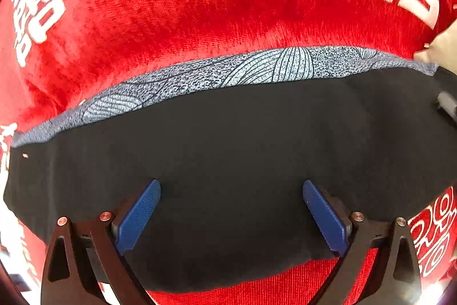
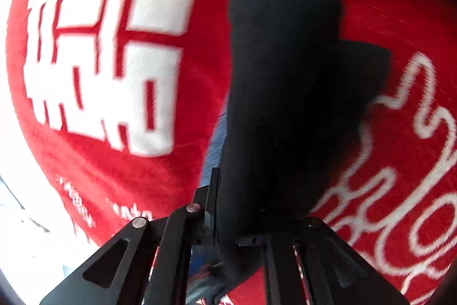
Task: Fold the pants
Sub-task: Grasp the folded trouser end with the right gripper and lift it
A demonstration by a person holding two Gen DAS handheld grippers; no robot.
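The dark pants [image 1: 242, 150] lie on a red blanket [image 1: 171, 5]. The left gripper [image 1: 231, 216] hangs above them, jaws wide, holding nothing. The right gripper [image 2: 228, 219] is clamped on a raised fold [image 2: 285, 76]. The cloth looks soft, light and limp, best pinched at edges or corners

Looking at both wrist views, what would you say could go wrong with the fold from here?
1. The right gripper is shut on a bunched edge of the black pants, so pulling may fold them crooked or let the cloth slip out.
2. The left gripper is open over the cloth and pins nothing, so the whole garment might drag across the red blanket.
3. The patterned blue-white layer already peeks out along the far edge, so the layers may end up misaligned.
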